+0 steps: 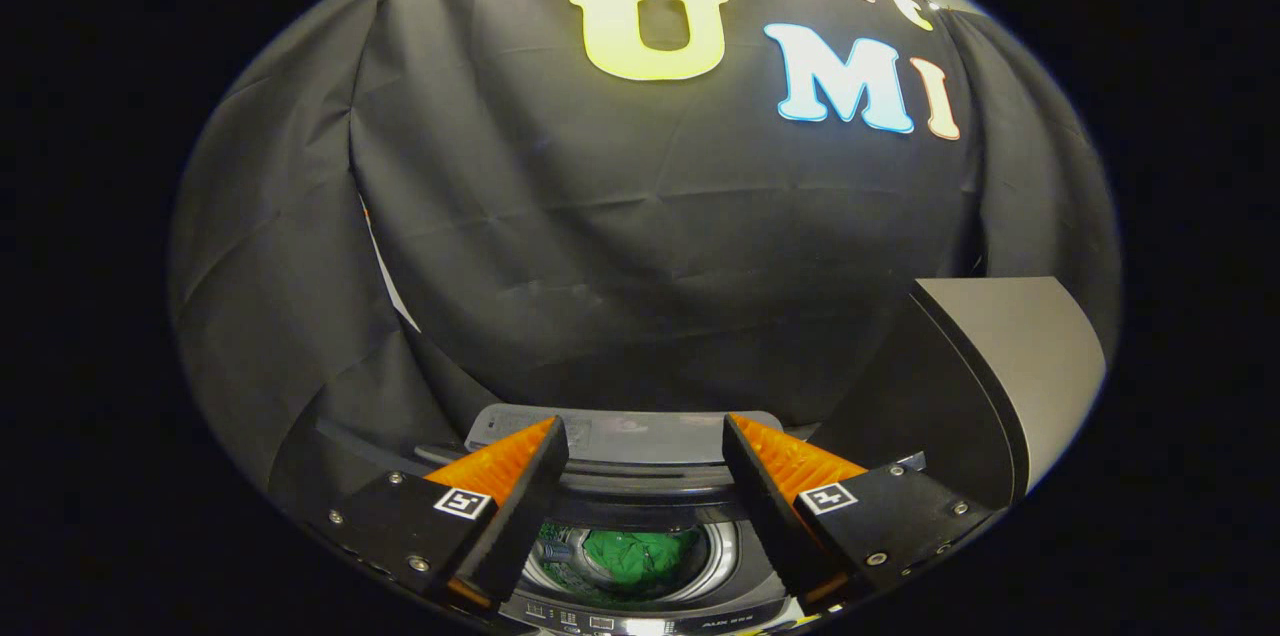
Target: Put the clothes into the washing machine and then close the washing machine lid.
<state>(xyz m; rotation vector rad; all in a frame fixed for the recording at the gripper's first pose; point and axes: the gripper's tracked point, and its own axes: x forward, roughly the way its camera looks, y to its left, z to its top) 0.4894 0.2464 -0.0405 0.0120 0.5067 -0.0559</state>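
Gripper view looks down over a top-loading washing machine standing against the black cloth wall of the booth. The gripper hovers above the machine with its two fingers spread wide apart and nothing held between them. Between and below the fingers lies the round mouth of the drum, its metal rim catching the light. Inside the drum sits a crumpled green garment, lying loosely toward the middle and well below the fingertips, touching neither finger. Beyond the fingertips runs the grey rear panel of the machine, close to the cloth wall. The lid stands raised, tilted up and away to the right of the right finger, its dark underside facing the drum and its paler outer face turned outward. A strip of small controls shows along the near edge of the machine.
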